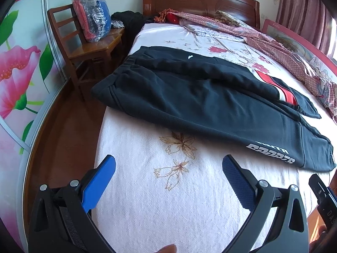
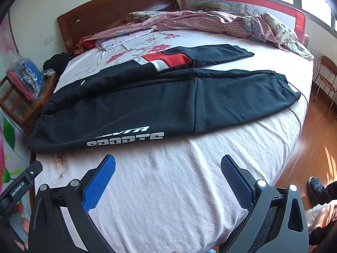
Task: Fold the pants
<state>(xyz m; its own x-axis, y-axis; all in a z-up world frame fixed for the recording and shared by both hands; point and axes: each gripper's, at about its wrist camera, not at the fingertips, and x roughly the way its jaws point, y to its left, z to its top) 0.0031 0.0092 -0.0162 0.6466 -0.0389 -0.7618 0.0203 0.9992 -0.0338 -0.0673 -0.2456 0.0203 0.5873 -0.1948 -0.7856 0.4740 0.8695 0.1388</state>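
White textured bedspread (image 2: 168, 189) with faint brown flower outlines and red blossoms, stretched over a wide bed with a carved reddish-brown wooden headboard (image 2: 118, 6). Polished wood floor (image 2: 316, 130) around it. Beside the near-left edge, a slatted wooden chair (image 1: 69, 40) bearing a clear plastic bag of folded clothes (image 1: 92, 16); behind that, a glossy wardrobe panel printed with big pink flowers (image 1: 19, 67). Along the far side, a rumpled pink checked quilt (image 2: 210, 23) against a red-framed cartoon bed rail (image 2: 242, 4).

Black fleece sweatpants (image 2: 147, 105) laid flat across the middle of the bed, waistband toward the chair, both legs spread apart, red-and-white block on the far leg, white "SPORTS" lettering on the near one.

Left gripper (image 1: 168, 168) with blue ribbed pads spread wide, hovering over bare bedspread, holding nothing. Right gripper (image 2: 168, 168) likewise spread and unloaded, just short of the near pant leg.
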